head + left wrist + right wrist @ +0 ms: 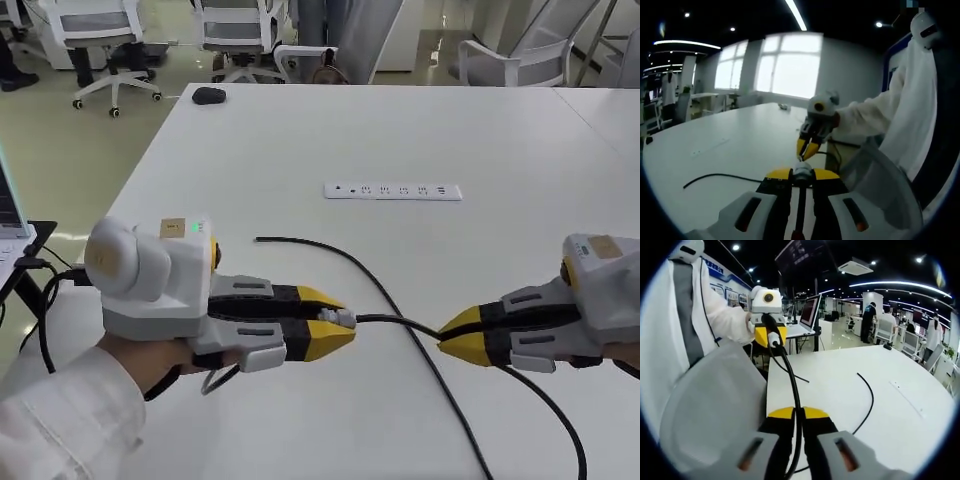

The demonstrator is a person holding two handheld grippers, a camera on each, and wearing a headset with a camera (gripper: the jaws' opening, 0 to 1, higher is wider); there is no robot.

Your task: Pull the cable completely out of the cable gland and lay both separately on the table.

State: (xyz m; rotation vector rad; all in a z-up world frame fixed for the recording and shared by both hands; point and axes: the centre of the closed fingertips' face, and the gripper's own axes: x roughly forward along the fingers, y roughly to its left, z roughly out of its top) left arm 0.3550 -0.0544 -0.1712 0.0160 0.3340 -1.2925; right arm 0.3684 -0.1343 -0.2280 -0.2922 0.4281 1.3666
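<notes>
The small grey cable gland (346,318) sits at the tips of my left gripper (340,328), which is shut on it above the white table (300,150). A black cable (398,322) runs from the gland straight to my right gripper (447,335), which is shut on the cable a short way off. In the left gripper view the gland (802,171) is between the yellow jaws, with the right gripper (806,148) facing it. In the right gripper view the cable (796,405) rises from my jaws to the gland (774,341) in the left gripper (771,335). More cable (330,250) lies looped on the table.
A white power strip (392,190) lies mid-table and a dark mouse (208,95) sits at the far left corner. Office chairs (105,40) stand beyond the far edge. A laptop (10,215) and wires are off the left side.
</notes>
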